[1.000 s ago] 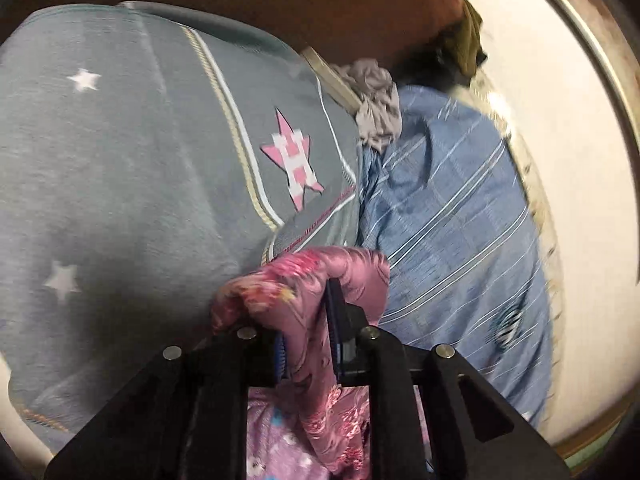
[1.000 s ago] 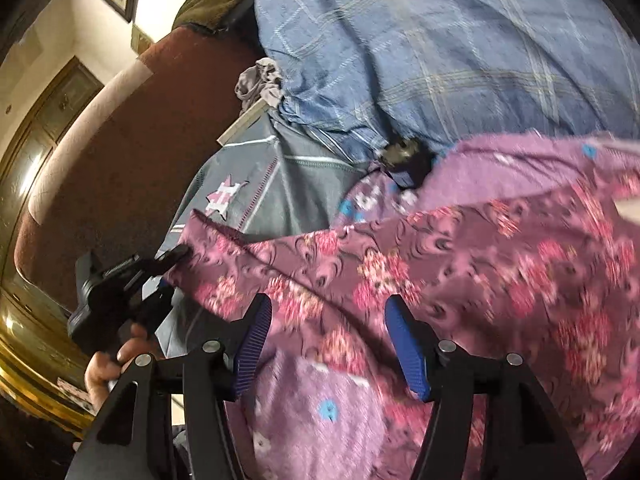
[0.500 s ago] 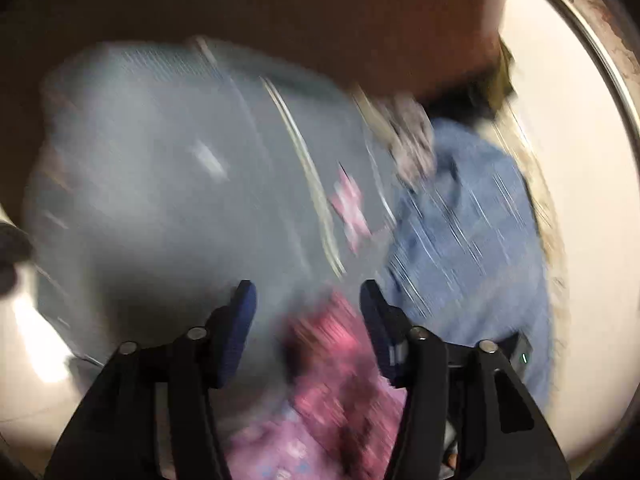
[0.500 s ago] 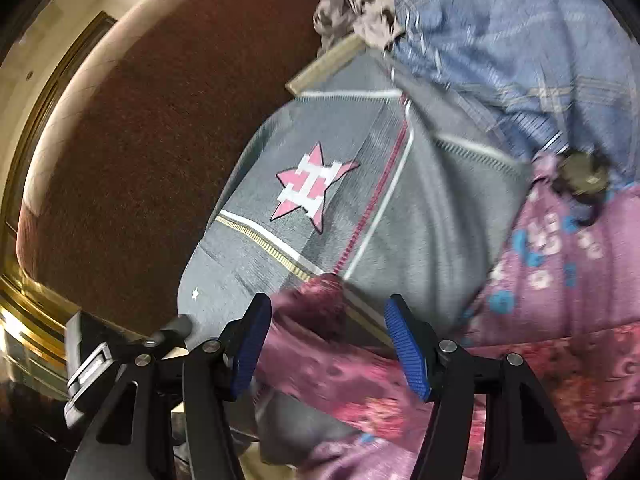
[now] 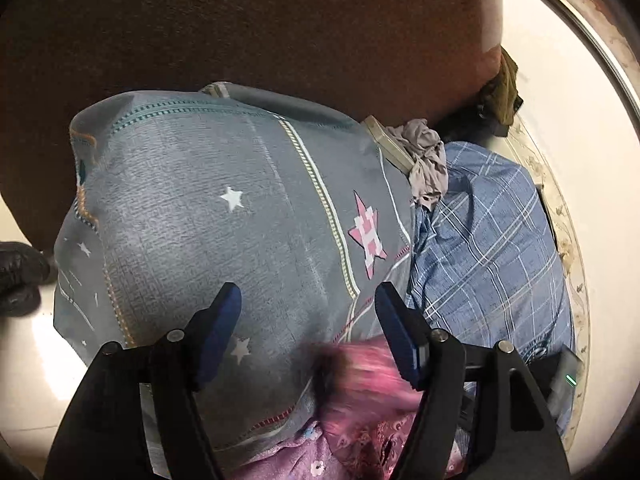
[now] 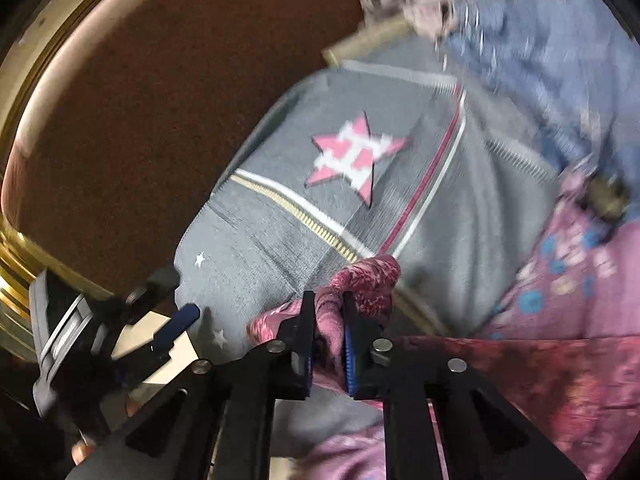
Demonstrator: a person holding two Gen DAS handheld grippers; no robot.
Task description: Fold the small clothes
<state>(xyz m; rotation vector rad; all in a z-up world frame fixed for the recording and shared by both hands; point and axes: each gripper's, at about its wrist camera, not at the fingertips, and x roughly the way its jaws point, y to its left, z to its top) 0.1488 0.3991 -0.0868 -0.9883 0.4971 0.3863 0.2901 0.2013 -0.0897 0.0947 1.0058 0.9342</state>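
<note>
A: The right gripper [image 6: 327, 334] has its blue pads pressed together on a bunched corner of the pink floral cotton garment [image 6: 362, 284], pinching it just above the grey star-patterned blanket [image 6: 304, 236]. The rest of that garment trails off to the right and lower right of the gripper, over the blanket's edge.

B: And the left gripper [image 5: 308, 334]?

A: Spread wide, nothing between the pads. Its own view shows the floral garment [image 5: 360, 396] low and slightly right of centre, close under the right-hand pad, blurred there. In the right wrist view the left gripper [image 6: 176, 322] sits well off to the left of the pinched corner, over the blanket's near edge.

B: So which way does the cloth run?

A: From the pinched corner its long axis runs rightward, toward the blue checked fabric [image 6: 540, 40]. The free end lies away from the left gripper, on the right gripper's side. How much of it is already doubled over, I can't tell; the view is smeared.

B: Then the right gripper is the nearer one for whatever comes next.

A: I judge so. It owns the corner. If a second corner is wanted, the left gripper would have to cross to the right, past the pink patchwork star [image 5: 366, 236], to reach cloth. Otherwise the right one alone carries the corner across the garment's length.
</note>
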